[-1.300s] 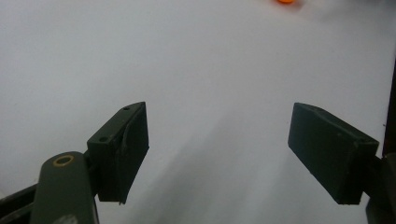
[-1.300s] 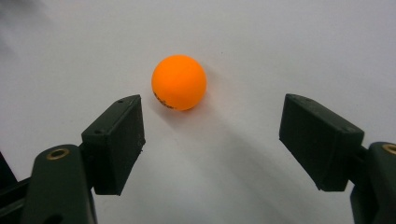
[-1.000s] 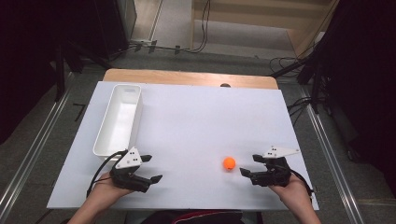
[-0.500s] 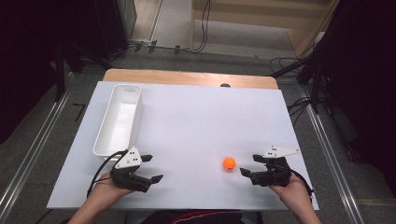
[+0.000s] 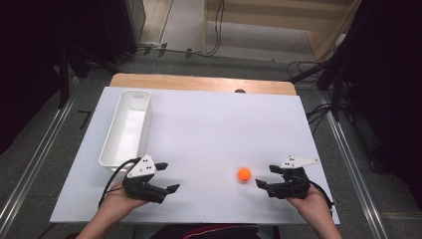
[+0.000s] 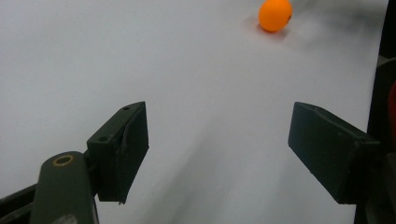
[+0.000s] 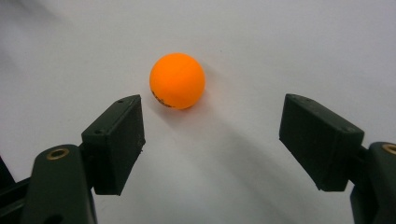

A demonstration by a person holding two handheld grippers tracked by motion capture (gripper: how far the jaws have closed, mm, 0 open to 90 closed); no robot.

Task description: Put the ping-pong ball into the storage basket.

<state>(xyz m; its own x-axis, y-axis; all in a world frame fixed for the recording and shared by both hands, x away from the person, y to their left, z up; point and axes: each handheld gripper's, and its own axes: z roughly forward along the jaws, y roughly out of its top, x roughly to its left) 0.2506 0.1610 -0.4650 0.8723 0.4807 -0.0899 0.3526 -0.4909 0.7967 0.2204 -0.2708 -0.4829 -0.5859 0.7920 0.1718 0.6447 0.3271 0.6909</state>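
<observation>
the orange ball (image 5: pixel 244 174) rests on the white bench (image 5: pixel 209 129) at lower right of the high view, just left of the right tongs (image 5: pixel 266 178), open and empty. the left tongs (image 5: pixel 166 177), also open, sit well apart at lower left.

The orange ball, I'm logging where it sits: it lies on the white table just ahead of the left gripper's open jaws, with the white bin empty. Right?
Not quite. The orange ball lies just ahead of the right gripper, not the left; the right gripper view shows it close before those open jaws. The rest holds: it rests on the white table, and the white bin is empty.
</observation>
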